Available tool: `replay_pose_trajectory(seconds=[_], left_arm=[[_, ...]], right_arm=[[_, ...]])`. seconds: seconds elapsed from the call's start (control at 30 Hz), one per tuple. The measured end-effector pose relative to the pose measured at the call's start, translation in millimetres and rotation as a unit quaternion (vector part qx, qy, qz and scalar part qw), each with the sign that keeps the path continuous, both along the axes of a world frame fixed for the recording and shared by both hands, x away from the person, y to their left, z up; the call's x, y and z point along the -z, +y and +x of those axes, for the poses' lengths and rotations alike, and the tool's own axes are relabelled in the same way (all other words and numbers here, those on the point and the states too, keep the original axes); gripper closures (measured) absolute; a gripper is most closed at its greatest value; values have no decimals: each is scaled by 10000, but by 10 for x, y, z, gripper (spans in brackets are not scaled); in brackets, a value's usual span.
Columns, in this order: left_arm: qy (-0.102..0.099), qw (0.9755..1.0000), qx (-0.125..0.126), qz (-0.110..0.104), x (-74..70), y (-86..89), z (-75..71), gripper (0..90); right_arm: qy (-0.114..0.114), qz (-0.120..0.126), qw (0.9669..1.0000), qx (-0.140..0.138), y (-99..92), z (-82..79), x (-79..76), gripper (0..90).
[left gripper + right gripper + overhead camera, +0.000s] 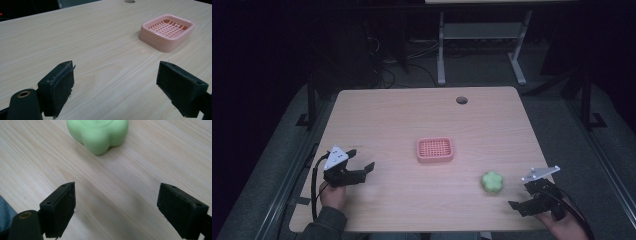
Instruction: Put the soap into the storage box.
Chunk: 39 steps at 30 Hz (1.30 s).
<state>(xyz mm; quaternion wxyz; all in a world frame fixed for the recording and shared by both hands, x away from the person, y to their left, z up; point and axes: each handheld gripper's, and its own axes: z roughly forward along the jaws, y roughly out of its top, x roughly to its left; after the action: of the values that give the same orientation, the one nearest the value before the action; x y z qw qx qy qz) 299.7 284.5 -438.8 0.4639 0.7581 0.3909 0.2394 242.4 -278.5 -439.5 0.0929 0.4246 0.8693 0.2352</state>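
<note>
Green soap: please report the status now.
Both tongs open, empty. Right tongs short of green soap. Soap on table, apart from pink dish. Nothing between.

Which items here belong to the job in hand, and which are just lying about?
In the job:
- green flower-shaped soap, ahead of the open right gripper
- pink soap dish
- left gripper, open

Lying about:
- table's cable hole
- desk frame behind

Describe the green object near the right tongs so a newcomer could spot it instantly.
On the light wooden table, look to the near right, just ahead of the open right tongs. There lies a pale green, flower-shaped soap, lobed and solid, unlike the pink slotted soap dish at the centre.
</note>
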Motion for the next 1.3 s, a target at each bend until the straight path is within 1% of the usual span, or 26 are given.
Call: replay_pose_trajectory(seconds=[0.17, 0.2, 0.27, 0.3, 0.37, 0.5, 0.53, 0.67, 0.7, 0.9, 1.0, 1.07, 1.1, 1.17, 1.3], left_arm=[[8, 10000, -7, -4, 4, -2, 3, 140], [-1, 10000, -4, 6, 4, 1, 3, 140], [-14, 10000, -6, 0, 0, 7, 2, 140], [-12, 10000, -12, -4, -3, 10, 0, 140], [-15, 10000, -27, -37, -6, 12, -3, 140], [-14, 10000, -41, -57, -6, 16, -4, 140], [-10, 10000, -37, -60, -6, 16, -5, 140], [-35, 10000, -29, -58, -9, 21, -4, 140], [-43, 10000, -28, -60, -10, 25, -4, 140], [-52, 9999, -66, -111, -18, 39, -8, 140], [-52, 9999, -51, -106, -17, 37, -12, 140], [-54, 9999, -52, -97, -17, 38, -12, 140], [-52, 9999, -52, -98, -17, 39, -12, 140], [-45, 9999, -55, -94, -17, 41, -10, 140], [-56, 9999, -48, -97, -17, 39, -10, 140]], right_arm=[[107, -172, 9997, -149, 117, 91, -52, 146], [108, -262, 9993, -233, 171, 130, -95, 146], [107, -348, 9987, -356, 223, 178, -149, 146], [107, -348, 9987, -356, 223, 178, -149, 146], [64, -406, 9981, -448, 283, 224, -200, 146], [91, -512, 9968, -611, 399, 311, -248, 145], [135, -566, 9962, -653, 447, 350, -247, 144], [204, -575, 9958, -683, 503, 402, -236, 144], [253, -585, 9954, -709, 541, 434, -221, 144], [297, -655, 9942, -800, 630, 501, -197, 145], [337, -733, 9932, -842, 673, 535, -179, 145], [398, -784, 9925, -849, 696, 555, -170, 144], [387, -811, 9921, -871, 704, 567, -166, 145], [414, -802, 9921, -870, 725, 583, -161, 145], [518, -868, 9906, -917, 775, 629, -125, 145]])
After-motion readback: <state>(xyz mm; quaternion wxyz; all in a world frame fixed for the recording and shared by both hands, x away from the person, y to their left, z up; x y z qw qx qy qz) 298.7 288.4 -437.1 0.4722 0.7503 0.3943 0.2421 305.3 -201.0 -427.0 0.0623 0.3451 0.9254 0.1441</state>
